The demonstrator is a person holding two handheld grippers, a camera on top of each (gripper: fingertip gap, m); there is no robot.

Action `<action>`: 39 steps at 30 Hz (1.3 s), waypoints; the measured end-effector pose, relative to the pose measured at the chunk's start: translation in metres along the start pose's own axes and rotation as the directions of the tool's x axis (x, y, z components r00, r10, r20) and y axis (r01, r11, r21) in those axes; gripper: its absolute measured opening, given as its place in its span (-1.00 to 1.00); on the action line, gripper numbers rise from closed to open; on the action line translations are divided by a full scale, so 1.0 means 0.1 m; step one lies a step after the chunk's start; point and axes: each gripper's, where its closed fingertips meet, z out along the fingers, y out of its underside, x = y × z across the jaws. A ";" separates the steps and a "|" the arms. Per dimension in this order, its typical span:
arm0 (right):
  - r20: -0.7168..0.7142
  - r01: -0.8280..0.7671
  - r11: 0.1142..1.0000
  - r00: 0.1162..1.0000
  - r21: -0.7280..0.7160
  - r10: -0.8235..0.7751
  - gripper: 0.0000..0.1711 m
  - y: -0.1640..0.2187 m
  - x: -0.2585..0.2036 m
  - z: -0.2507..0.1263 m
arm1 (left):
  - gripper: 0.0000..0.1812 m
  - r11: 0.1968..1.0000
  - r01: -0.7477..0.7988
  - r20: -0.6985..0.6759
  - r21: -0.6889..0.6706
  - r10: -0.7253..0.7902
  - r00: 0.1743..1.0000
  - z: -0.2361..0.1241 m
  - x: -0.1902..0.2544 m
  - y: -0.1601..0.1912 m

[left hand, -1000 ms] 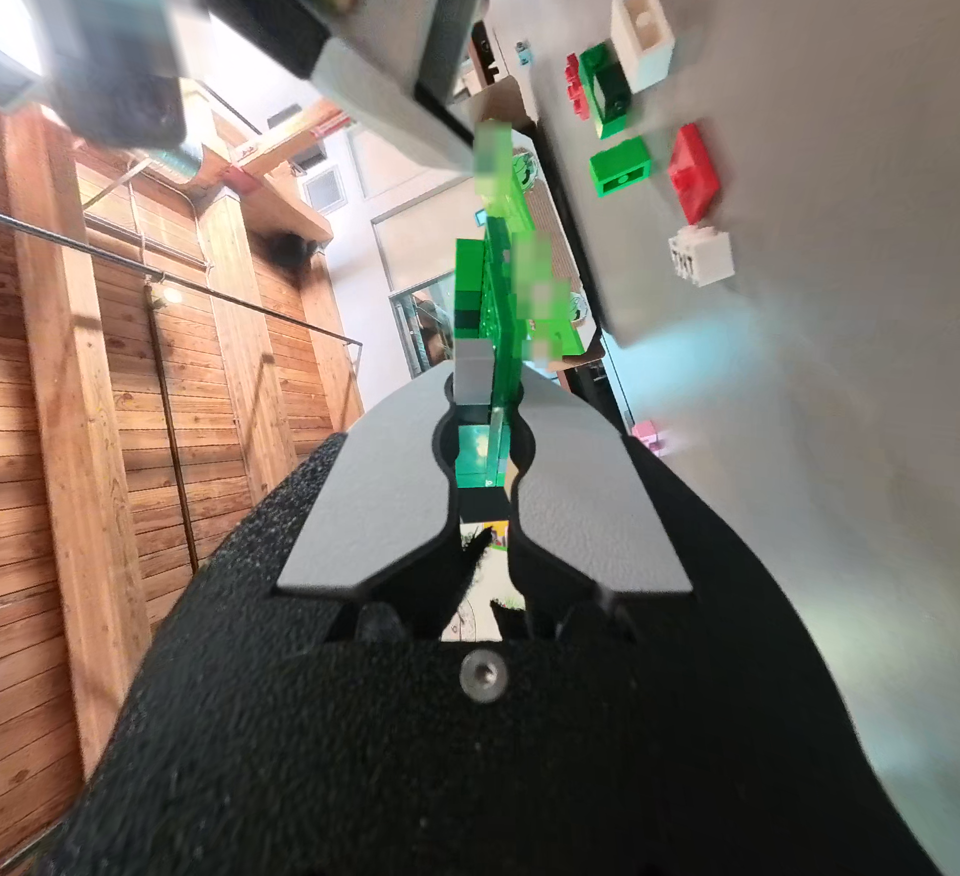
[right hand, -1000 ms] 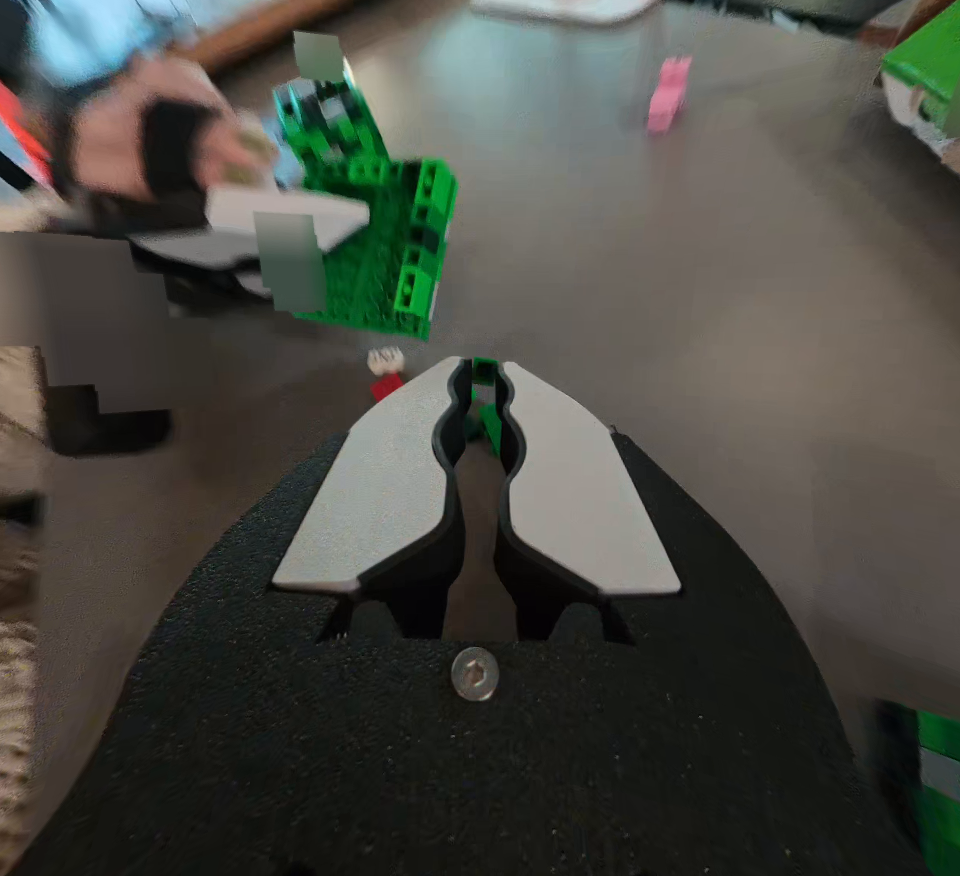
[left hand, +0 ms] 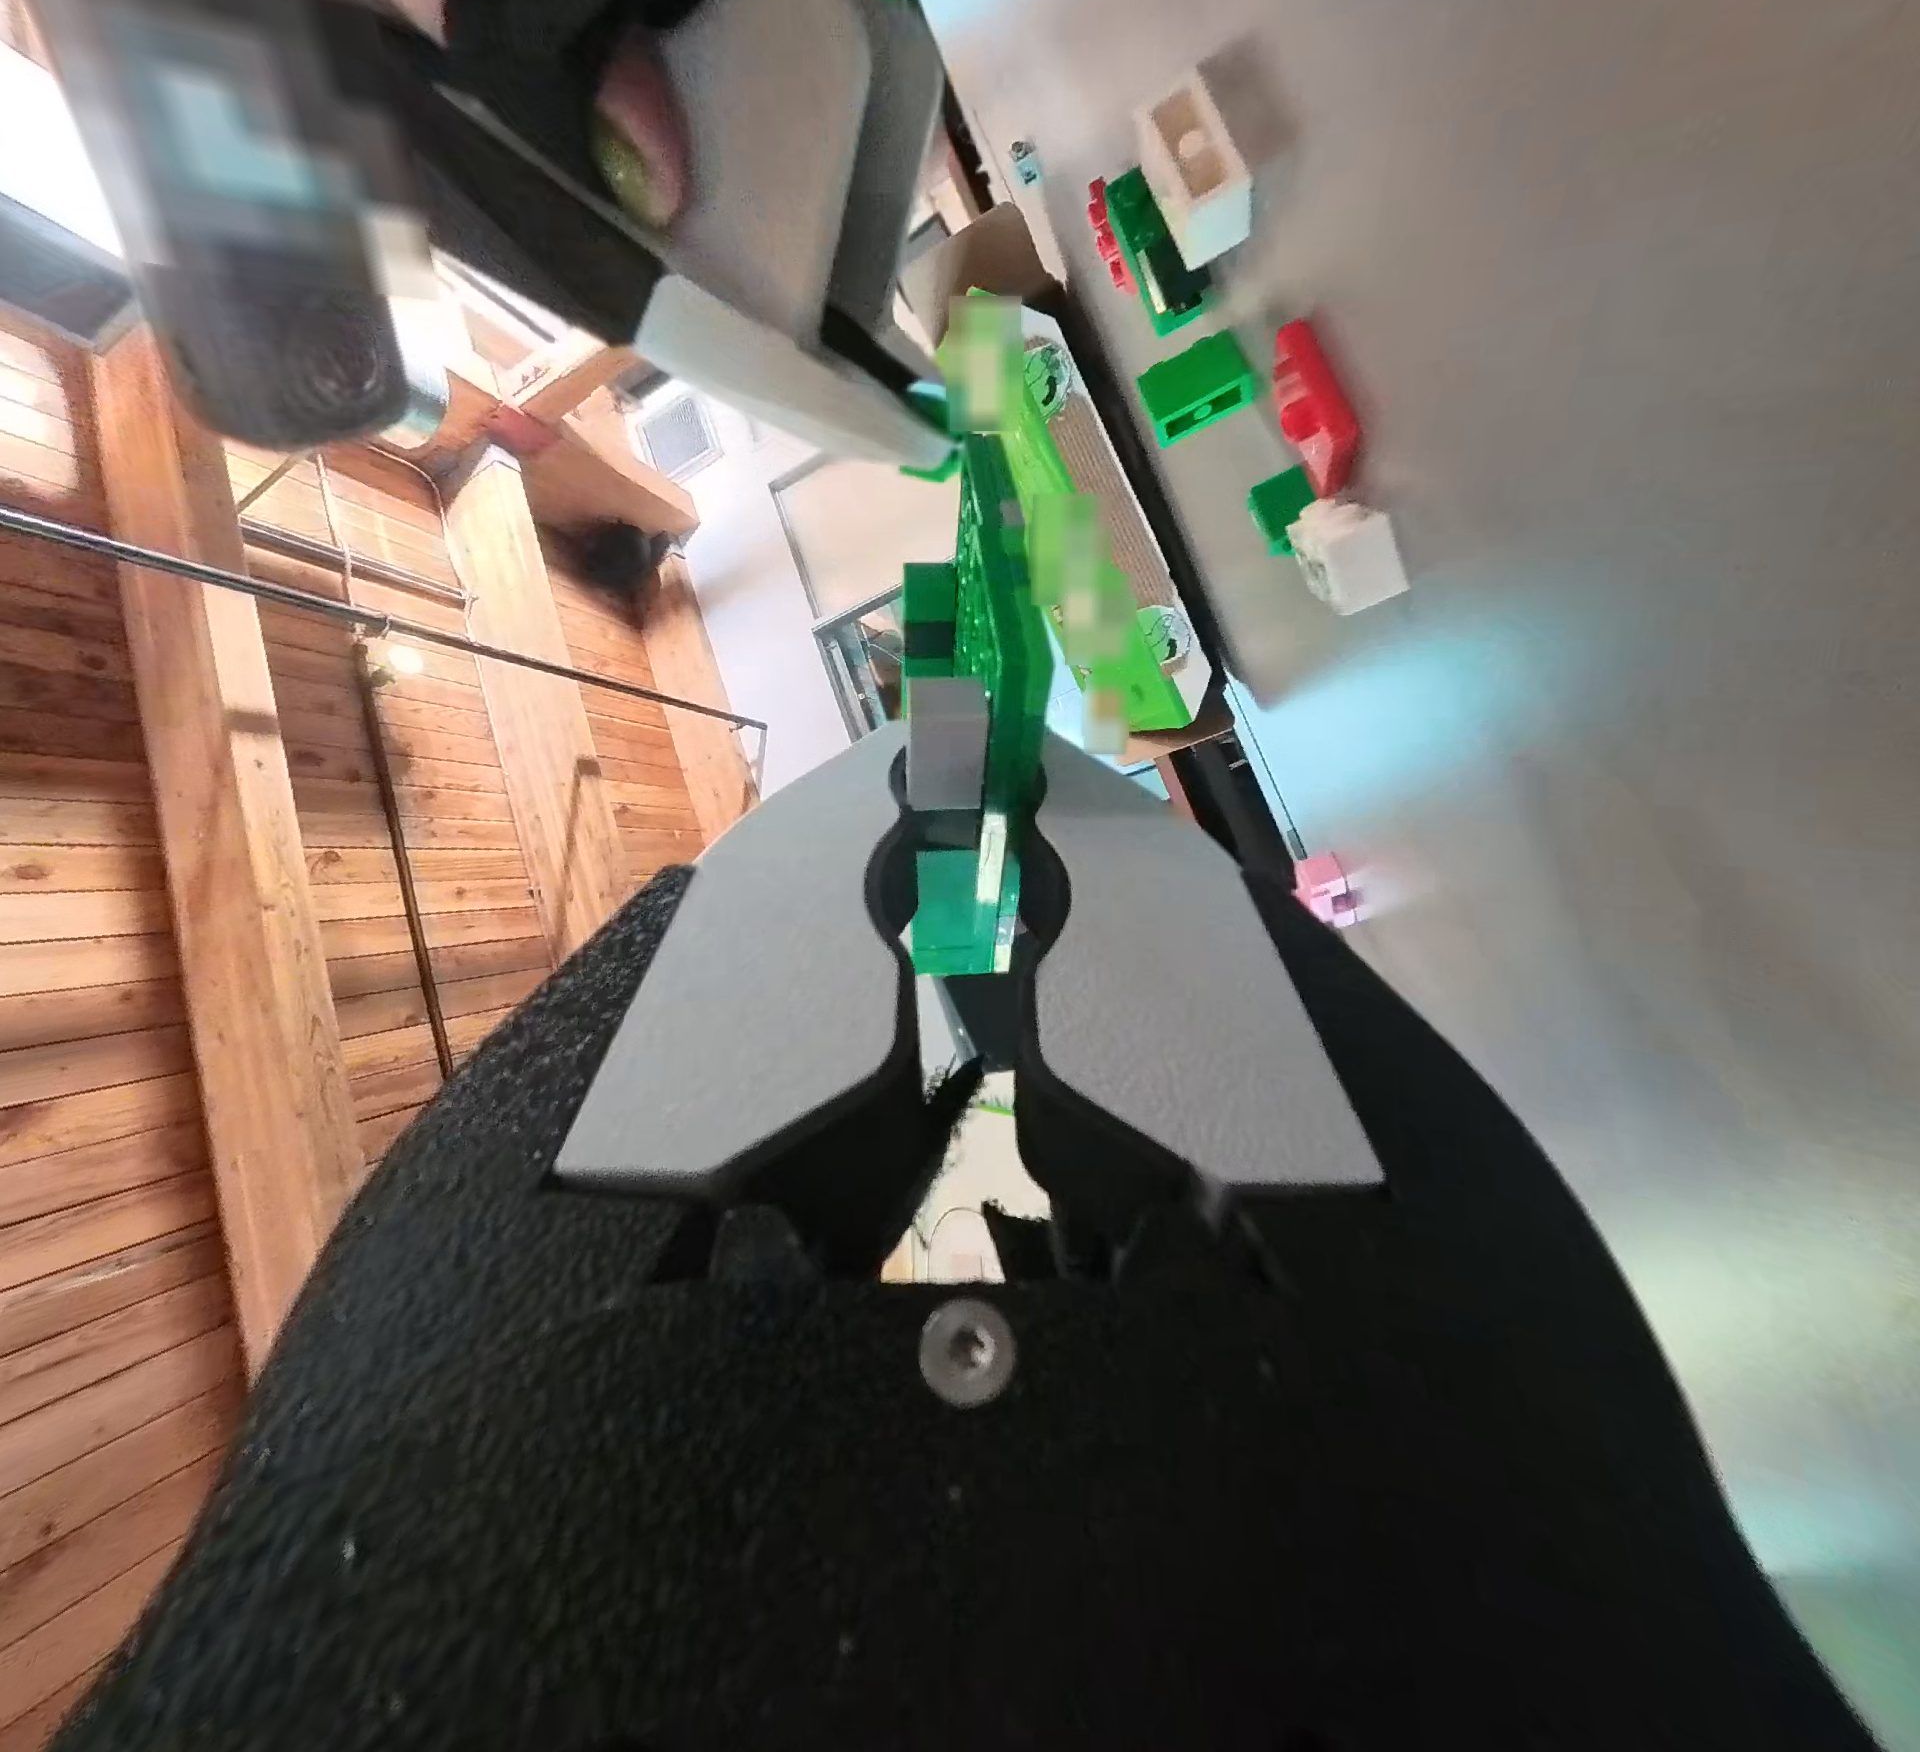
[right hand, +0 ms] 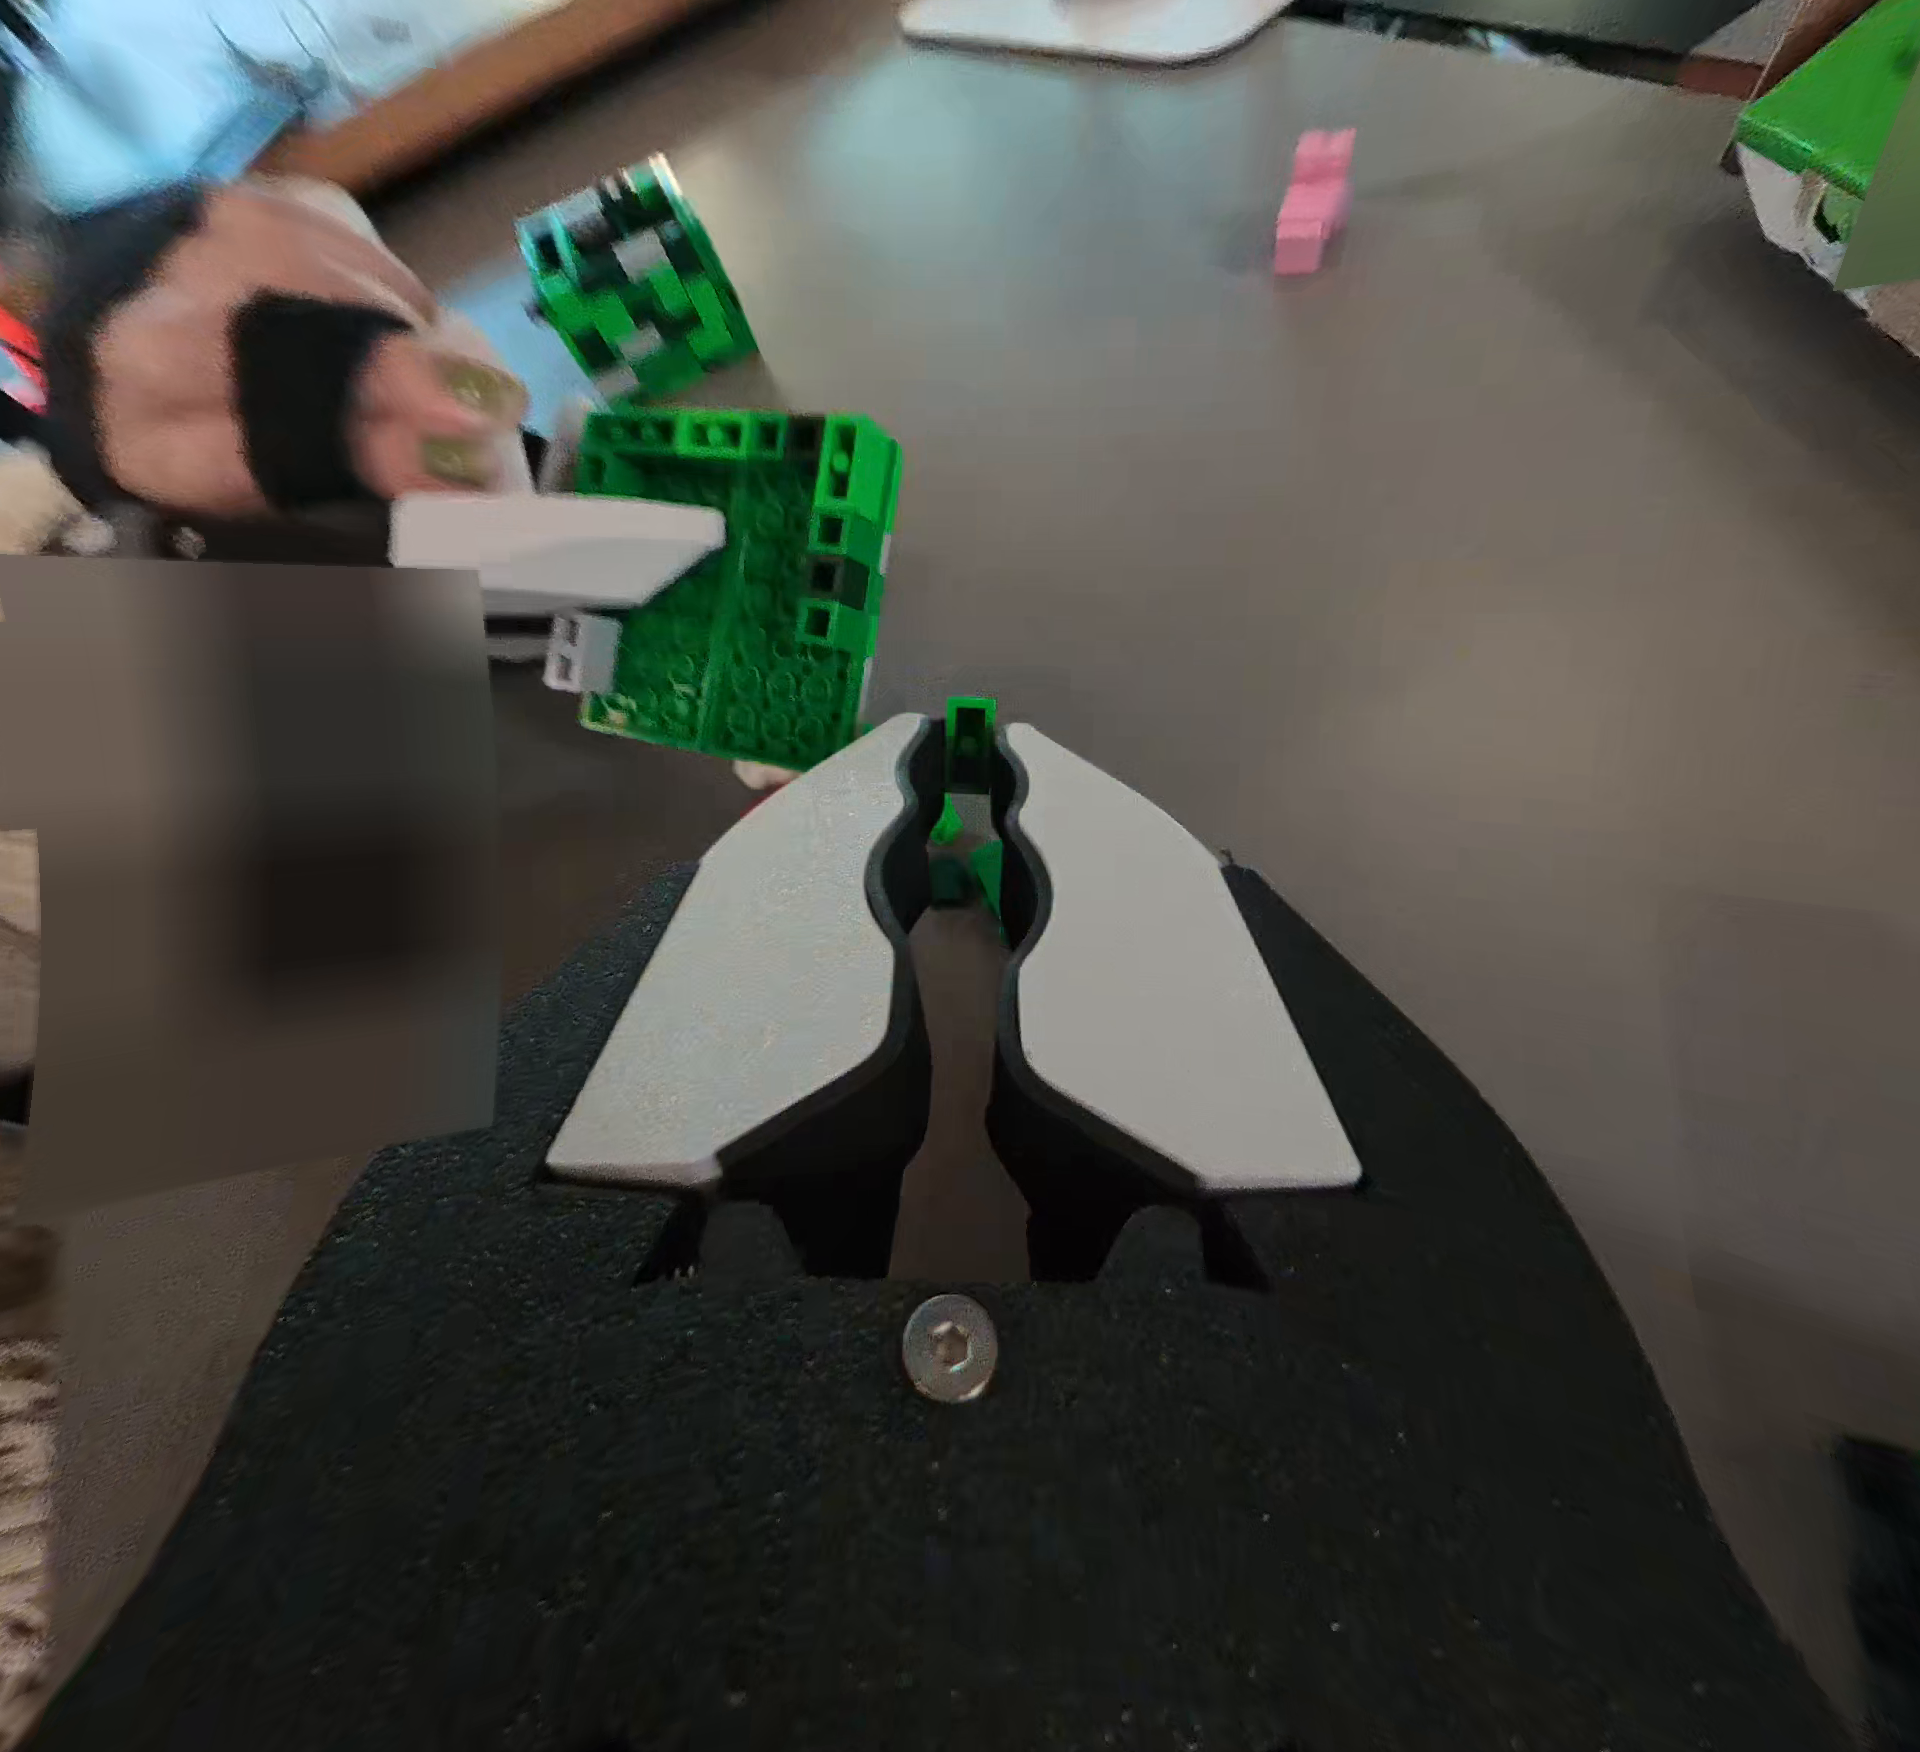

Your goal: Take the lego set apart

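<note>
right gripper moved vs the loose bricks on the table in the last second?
Yes. In the left wrist view the right gripper has dropped lower beside the green lego plate, against the red brick.

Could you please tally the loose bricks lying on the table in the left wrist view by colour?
White plastic bricks: 2
Red plastic bricks: 2
Green plastic bricks: 3
Pink plastic brick: 1
Total: 8

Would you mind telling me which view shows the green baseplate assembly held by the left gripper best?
The right wrist view: the green baseplate assembly shows its whole underside face-on, clamped at its left edge by the left gripper. The left wrist view sees it only edge-on, a thin strip between the jaws.
</note>
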 end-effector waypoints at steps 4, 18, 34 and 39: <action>-0.034 0.116 0.985 0.992 -0.128 -0.121 -0.83 0.18 -0.06 0.12 | -0.85 1.000 -0.006 -0.020 -0.001 0.006 1.000 0.00 0.03 0.00; -0.042 0.223 0.972 0.973 -0.077 -0.227 -0.74 0.08 -0.15 0.11 | -0.85 1.000 -0.009 -0.007 -0.021 0.009 1.000 -0.01 -0.01 0.06; -0.045 0.222 0.975 0.974 0.022 -0.221 -0.86 -0.08 -0.23 0.08 | -0.84 0.998 0.062 -0.048 0.017 -0.061 0.997 0.00 -0.02 -0.10; 0.000 0.160 0.986 0.987 0.043 -0.160 -0.91 -0.11 -0.26 0.06 | -0.85 0.996 0.088 -0.035 0.022 -0.087 0.996 -0.01 -0.04 -0.08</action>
